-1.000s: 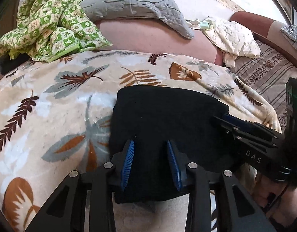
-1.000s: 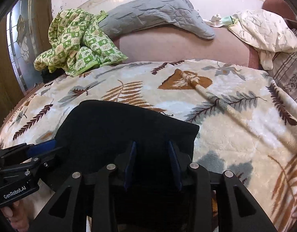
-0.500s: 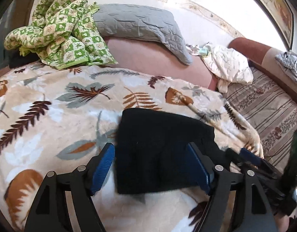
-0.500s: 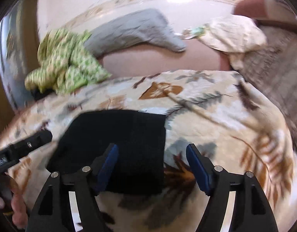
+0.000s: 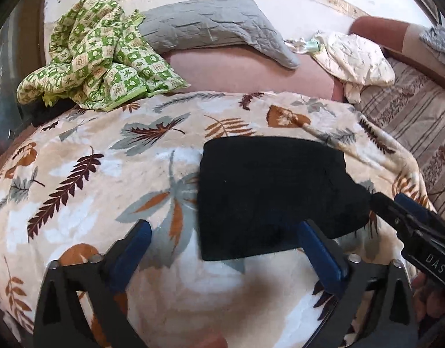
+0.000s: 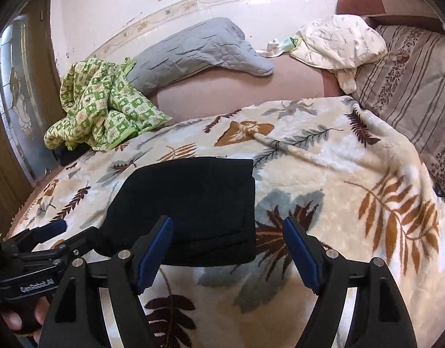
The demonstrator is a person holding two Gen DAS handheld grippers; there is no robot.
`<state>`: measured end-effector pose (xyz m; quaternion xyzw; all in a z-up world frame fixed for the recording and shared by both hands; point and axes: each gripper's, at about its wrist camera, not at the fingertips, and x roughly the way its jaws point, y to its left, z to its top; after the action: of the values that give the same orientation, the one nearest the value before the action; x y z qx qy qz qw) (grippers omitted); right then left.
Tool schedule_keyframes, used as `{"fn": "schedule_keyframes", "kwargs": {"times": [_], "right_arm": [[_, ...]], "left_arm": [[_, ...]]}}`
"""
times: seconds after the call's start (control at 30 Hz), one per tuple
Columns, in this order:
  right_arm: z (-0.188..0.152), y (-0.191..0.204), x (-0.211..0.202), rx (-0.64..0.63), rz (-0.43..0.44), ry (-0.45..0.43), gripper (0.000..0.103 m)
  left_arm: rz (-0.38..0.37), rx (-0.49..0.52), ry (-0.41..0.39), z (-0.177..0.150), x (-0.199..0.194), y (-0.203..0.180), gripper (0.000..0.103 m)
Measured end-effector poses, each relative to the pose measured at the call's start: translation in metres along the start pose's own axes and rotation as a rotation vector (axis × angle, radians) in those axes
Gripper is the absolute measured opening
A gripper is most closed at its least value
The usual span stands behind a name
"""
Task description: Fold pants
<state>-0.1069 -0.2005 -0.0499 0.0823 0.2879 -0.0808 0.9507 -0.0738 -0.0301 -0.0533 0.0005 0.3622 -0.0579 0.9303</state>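
Jaws of both grippers spread above folded pants [image 5: 268,194] on blanket [image 5: 86,174].

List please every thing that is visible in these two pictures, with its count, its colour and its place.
pants: one, black, folded flat on the blanket, near edge
leaf-print blanket: one, cream with brown and grey leaves, covering the bed
checked cloth: one, green and white, bunched at far left
quilted pillow: one, grey, at the back by the wall
pale cloth: one, cream, crumpled at far right
striped cover: one, beige-brown, right side
left gripper: black, blue pads, open, above the pants' near left corner
right gripper: black, blue pads, open, over the pants' near right corner
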Motion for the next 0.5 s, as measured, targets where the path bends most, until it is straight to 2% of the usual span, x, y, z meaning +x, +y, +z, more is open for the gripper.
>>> {"fn": "schedule_keyframes", "kwargs": {"times": [0.27, 0.5], "right_arm": [[0.000, -0.004, 0.003, 0.018, -0.007, -0.001, 0.079], [0.000, -0.001, 0.005, 0.005, -0.002, -0.001, 0.079]], "left_arm": [[-0.066, -0.030, 0.062, 0.000, 0.016, 0.008, 0.102], [-0.059, -0.026, 0.097, 0.002, 0.024, 0.005, 0.102]]}}
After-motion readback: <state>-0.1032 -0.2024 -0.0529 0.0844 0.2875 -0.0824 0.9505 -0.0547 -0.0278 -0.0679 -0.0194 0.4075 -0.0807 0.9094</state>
